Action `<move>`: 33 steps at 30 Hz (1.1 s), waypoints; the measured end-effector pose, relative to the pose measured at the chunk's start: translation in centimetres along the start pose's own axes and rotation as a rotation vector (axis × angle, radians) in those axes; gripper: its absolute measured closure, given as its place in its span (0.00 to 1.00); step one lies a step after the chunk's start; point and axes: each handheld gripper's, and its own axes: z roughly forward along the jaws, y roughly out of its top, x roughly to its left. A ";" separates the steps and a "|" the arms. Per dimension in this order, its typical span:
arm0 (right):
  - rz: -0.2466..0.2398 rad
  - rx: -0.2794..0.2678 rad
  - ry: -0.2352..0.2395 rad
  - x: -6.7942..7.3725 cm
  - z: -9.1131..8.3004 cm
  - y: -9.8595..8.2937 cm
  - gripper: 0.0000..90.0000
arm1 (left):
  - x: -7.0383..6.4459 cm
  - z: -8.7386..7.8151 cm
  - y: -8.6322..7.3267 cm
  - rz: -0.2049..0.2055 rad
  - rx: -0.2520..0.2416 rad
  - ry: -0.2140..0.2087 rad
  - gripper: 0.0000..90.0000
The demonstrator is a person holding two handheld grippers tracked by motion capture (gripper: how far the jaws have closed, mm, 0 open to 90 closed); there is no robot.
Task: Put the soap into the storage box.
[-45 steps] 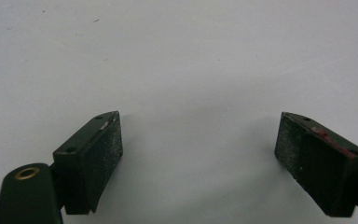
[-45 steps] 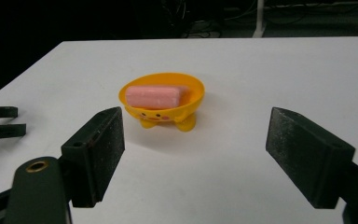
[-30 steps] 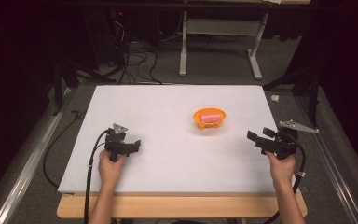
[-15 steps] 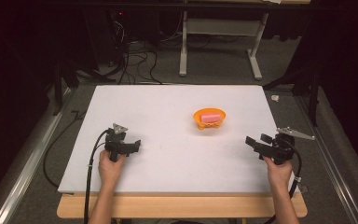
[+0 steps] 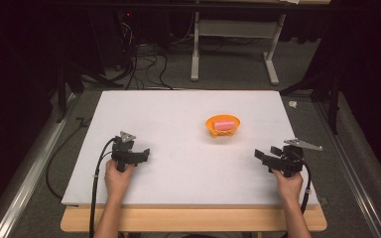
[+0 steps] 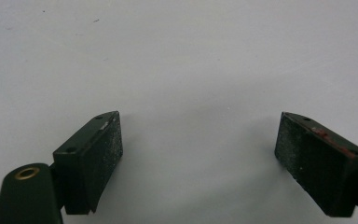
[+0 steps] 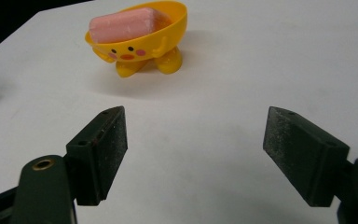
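Observation:
An orange-yellow bowl with a duck face and small feet stands on the white board, right of centre. A pink block lies inside it. In the right gripper view the bowl and its pink block sit ahead and to the left of the wide-apart jaws. My right gripper is open near the board's right front, apart from the bowl. At the left front, my left gripper is open over bare board; its jaws in the left gripper view hold nothing.
The white board rests on a wooden table. A grey metal bracket lies at the board's right edge, close to the right gripper. Cables and table legs stand on the dark floor behind.
The right gripper has drawn back toward the front edge and slightly left. The left gripper and the bowl have stayed put.

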 end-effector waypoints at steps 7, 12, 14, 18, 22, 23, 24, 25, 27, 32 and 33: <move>-0.012 0.020 -0.017 0.2 0.9 -0.3 0.25 | 0.0 0.0 0.0 0.000 0.001 -0.001 0.17; -0.023 0.029 -0.040 0.2 1.6 -0.5 0.25 | 0.0 0.0 0.0 0.001 0.001 0.000 0.17; -0.032 0.037 -0.051 0.2 2.0 -0.6 0.26 | 0.0 0.0 0.0 0.001 0.001 0.000 0.17; -0.046 0.046 -0.071 0.3 2.4 -0.7 0.26 | 0.0 0.0 0.0 0.001 0.001 0.000 0.17; -0.062 0.056 -0.088 0.4 2.9 -0.8 0.26 | 0.0 0.0 0.0 0.001 0.001 0.000 0.17; -0.068 0.058 -0.092 0.4 3.0 -0.9 0.25 | 0.0 0.0 0.0 0.001 0.001 0.000 0.17; -0.067 0.065 -0.098 0.4 3.1 -0.9 0.26 | 0.0 0.0 0.0 0.001 0.001 0.000 0.17; -0.069 0.068 -0.107 0.5 3.3 -1.0 0.26 | 0.0 0.0 0.0 0.001 0.002 0.000 0.17; -0.072 0.068 -0.109 0.5 3.4 -1.0 0.26 | 0.0 0.0 0.0 0.001 0.002 0.000 0.17; -0.085 0.086 -0.129 0.5 3.9 -1.2 0.26 | 0.0 0.0 0.0 0.000 0.001 0.000 0.17; -0.087 0.088 -0.133 0.5 3.9 -1.3 0.26 | 0.0 0.0 0.0 0.001 0.002 -0.001 0.17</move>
